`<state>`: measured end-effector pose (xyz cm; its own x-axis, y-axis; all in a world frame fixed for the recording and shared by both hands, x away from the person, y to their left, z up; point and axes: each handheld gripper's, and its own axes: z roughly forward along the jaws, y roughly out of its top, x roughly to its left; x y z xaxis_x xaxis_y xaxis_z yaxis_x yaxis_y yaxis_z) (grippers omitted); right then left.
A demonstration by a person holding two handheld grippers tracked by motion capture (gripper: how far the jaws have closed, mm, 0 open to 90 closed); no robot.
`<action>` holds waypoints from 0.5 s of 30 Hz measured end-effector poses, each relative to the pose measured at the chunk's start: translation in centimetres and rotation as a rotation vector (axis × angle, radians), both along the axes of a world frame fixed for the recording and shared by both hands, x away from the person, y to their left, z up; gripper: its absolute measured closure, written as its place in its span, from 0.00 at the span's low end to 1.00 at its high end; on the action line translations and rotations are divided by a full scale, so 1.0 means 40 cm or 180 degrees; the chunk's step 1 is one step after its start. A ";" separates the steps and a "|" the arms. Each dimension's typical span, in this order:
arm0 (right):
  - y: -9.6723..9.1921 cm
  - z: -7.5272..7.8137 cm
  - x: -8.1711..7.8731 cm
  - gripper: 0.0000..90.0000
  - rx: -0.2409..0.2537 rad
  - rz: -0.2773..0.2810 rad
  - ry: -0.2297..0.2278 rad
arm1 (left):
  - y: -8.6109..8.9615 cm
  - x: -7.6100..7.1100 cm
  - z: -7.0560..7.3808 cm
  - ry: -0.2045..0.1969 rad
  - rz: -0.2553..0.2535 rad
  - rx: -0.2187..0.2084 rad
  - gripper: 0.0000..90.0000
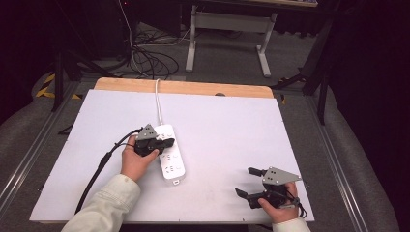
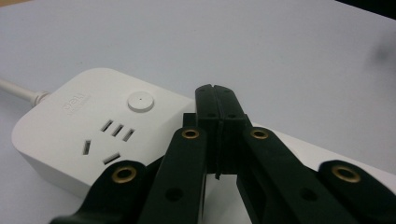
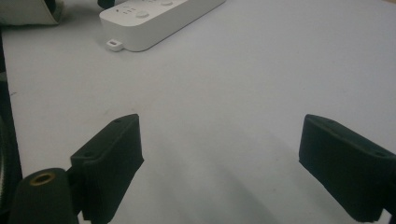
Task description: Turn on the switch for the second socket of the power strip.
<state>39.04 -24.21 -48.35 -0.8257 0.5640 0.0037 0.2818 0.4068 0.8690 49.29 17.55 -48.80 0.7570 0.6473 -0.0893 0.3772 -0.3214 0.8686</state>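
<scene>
A white power strip point(image 1: 172, 158) lies on the white table top point(image 1: 232, 125), its cable point(image 1: 157, 101) running to the far edge. My left gripper point(image 1: 168, 142) rests over the strip's far end with its jaws pressed together and nothing between them. In the left gripper view the shut tips point(image 2: 217, 93) sit just right of the strip's round button point(image 2: 140, 101) and a socket point(image 2: 106, 140). My right gripper point(image 1: 245, 181) is low at the front right, open and empty. Its view shows the spread jaws point(image 3: 219, 154) over bare table and the strip's near end point(image 3: 154, 16) farther off.
A wooden strip point(image 1: 183, 87) borders the table's far edge. Beyond it are floor cables point(image 1: 150, 60) and a desk frame point(image 1: 227, 29). The left gripper's black cable point(image 1: 94, 176) trails along the person's pale sleeve point(image 1: 104, 205).
</scene>
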 end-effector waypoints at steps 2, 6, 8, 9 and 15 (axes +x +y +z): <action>0.000 0.000 0.000 0.15 -0.0001 -0.0002 0.0000 | -0.002 -0.001 0.001 0.0027 0.0003 -0.0009 1.00; 0.001 0.000 0.000 0.15 -0.0006 0.0007 0.0003 | -0.005 0.000 0.003 0.0047 -0.0004 0.0024 1.00; 0.000 0.000 0.000 0.15 -0.0006 0.0004 0.0002 | -0.009 0.001 0.007 0.0009 0.0005 0.0099 1.00; 0.000 0.000 0.000 0.15 -0.0005 0.0002 0.0001 | -0.011 0.001 0.007 0.0008 0.0000 0.0108 1.00; 0.000 0.000 -0.001 0.15 -0.0004 0.0005 -0.0001 | -0.017 0.003 0.011 0.0045 0.0036 0.0154 1.00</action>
<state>39.00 -24.21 -48.35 -0.8267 0.5626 0.0029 0.2809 0.4083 0.8686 49.41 16.86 -48.36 0.7485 0.6596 -0.0682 0.3932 -0.3586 0.8466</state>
